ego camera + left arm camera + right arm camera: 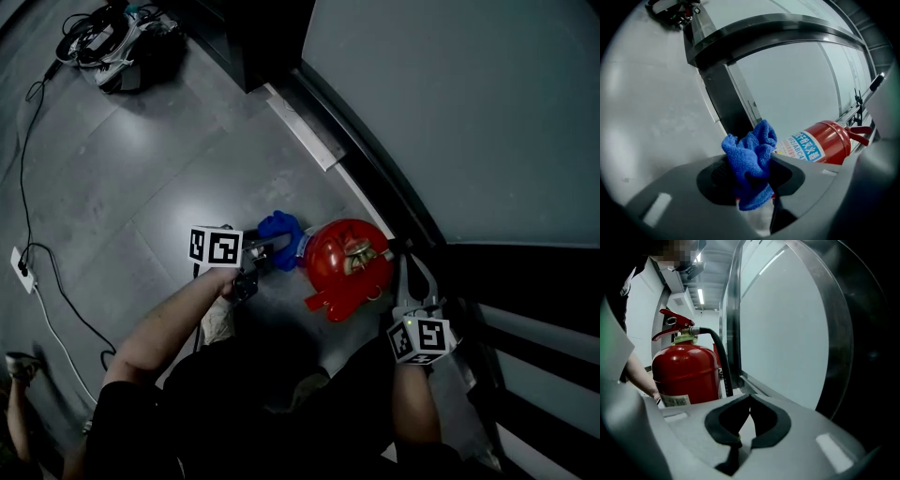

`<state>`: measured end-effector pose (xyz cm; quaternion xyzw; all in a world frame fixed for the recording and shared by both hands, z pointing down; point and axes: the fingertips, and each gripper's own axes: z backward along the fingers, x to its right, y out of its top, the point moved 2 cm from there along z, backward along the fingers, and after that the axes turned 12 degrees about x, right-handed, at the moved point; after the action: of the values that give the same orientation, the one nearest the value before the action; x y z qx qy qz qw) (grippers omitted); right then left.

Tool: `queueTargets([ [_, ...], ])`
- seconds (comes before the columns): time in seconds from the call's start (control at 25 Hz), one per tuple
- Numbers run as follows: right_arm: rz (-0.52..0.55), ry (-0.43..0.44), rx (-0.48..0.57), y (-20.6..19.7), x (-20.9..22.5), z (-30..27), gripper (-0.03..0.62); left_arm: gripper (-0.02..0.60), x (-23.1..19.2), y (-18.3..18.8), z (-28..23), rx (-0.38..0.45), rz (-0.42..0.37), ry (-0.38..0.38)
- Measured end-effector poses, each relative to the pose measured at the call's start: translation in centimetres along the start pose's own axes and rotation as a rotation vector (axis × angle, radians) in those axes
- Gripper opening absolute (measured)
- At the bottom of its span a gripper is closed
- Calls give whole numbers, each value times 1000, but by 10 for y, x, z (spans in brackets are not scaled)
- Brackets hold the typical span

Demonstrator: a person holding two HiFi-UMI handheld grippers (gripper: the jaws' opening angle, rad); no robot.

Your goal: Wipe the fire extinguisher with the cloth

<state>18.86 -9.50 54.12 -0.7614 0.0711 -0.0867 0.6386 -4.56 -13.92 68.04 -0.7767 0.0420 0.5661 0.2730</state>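
A red fire extinguisher (345, 262) stands upright on the grey floor beside a glass wall. Its labelled body (824, 143) shows in the left gripper view, and its body with the red handle and black hose (686, 369) in the right gripper view. My left gripper (269, 246) is shut on a bunched blue cloth (279, 228), just left of the extinguisher. The cloth (751, 161) is pinched between the jaws and bulges out above them. My right gripper (401, 253) is on the extinguisher's right, close to the wall. Its jaws (749, 404) are shut with nothing between them.
A glass wall with a dark metal frame (375, 169) runs right behind the extinguisher. A pile of cables and gear (112, 37) lies at the far left. A cable leads to a white power strip (21, 267). A shoe (19, 366) shows at the left edge.
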Motion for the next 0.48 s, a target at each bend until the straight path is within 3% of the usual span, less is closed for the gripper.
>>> queueTargets([
  [0.48,-43,-17,-34,-5,-2,2,3,170,-49,-16,-17,-22,45,57],
])
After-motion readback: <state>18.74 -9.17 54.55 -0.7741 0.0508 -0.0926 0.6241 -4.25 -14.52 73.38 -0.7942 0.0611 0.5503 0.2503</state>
